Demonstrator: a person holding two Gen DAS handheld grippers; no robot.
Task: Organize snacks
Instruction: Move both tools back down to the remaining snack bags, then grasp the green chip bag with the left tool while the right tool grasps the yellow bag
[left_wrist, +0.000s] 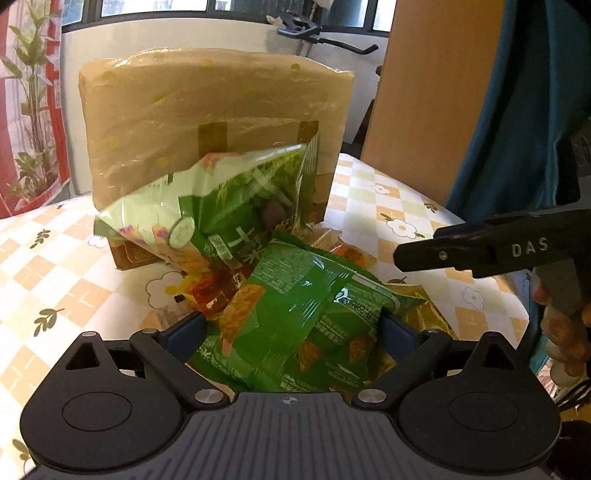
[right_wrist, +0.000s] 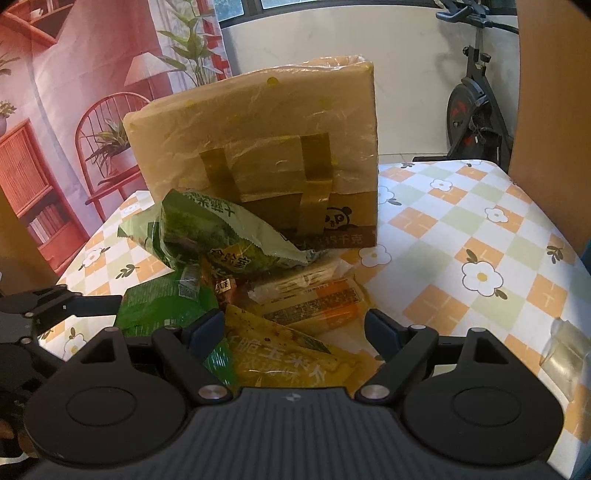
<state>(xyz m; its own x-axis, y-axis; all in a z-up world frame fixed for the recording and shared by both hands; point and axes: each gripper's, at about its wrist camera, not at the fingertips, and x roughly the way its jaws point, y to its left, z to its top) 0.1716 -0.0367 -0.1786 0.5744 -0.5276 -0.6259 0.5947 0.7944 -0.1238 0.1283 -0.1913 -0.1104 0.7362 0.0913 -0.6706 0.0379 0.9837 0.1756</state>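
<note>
The left hand-held gripper (left_wrist: 291, 325) has its jaws wide around a green bag (left_wrist: 295, 314), though I cannot tell whether the pads press it; the snacks (right_wrist: 295, 295) lie heaped on the counter (right_wrist: 480, 229) against the box (right_wrist: 258, 147), none sorted yet by my judgement; the right hand-held gripper (right_wrist: 295, 325) gapes, empty, over a yellow bag (right_wrist: 288, 350).

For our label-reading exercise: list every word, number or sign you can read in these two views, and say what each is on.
"DAS": on the right gripper, left wrist view.
"千克" after a blurred number: on the cardboard box, beside a panda drawing.
"十燕米": upside down on the pale green packet.
Fine print on the other snack packets: too small or blurred.
</note>
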